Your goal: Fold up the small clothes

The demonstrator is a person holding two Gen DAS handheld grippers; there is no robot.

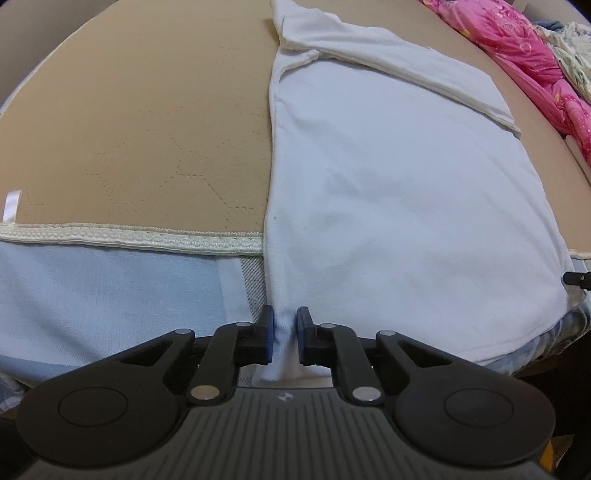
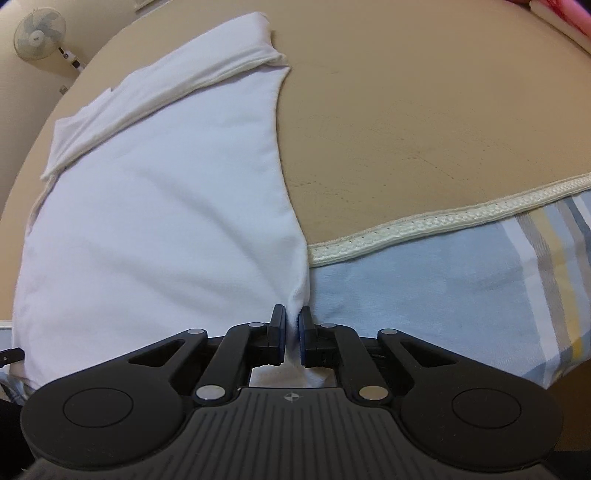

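Left wrist view: left claw (image 1: 283,334) clamped on the near left corner of the white garment (image 1: 399,206), a pinch of cloth bunched between the blue pads (image 1: 268,334). Garment spread flat across the tan mat (image 1: 140,129), its near hem hanging past the mat's cream trim (image 1: 147,236) onto the light-blue sheet (image 1: 92,291) of the bed. Sleeve (image 1: 406,70) already folded inward across the upper body of the garment, lying diagonally on top (looks like one finished step). Pink quilt (image 1: 528,55) heaped at the far right, well apart from the work. A small dark tip at the right edge, beside the garment's other near corner, probably the other claw, too little of it showing to be sure. Right wrist view: right claw (image 2: 292,332) closed narrow on the near right corner of the same garment, white cloth visible between the pads and behind them. Sleeve here seen at the upper left, again laid over the body. Tan mat bare to the right, striped sheet (image 2: 554,229) below the trim, a wall fan (image 2: 38,33) far off at the top left. Judged progress: early to middle, with sleeve tucked and both bottom corners gripped; still left, likely, carrying the hem up toward the collar end and then any final halving and smoothing.
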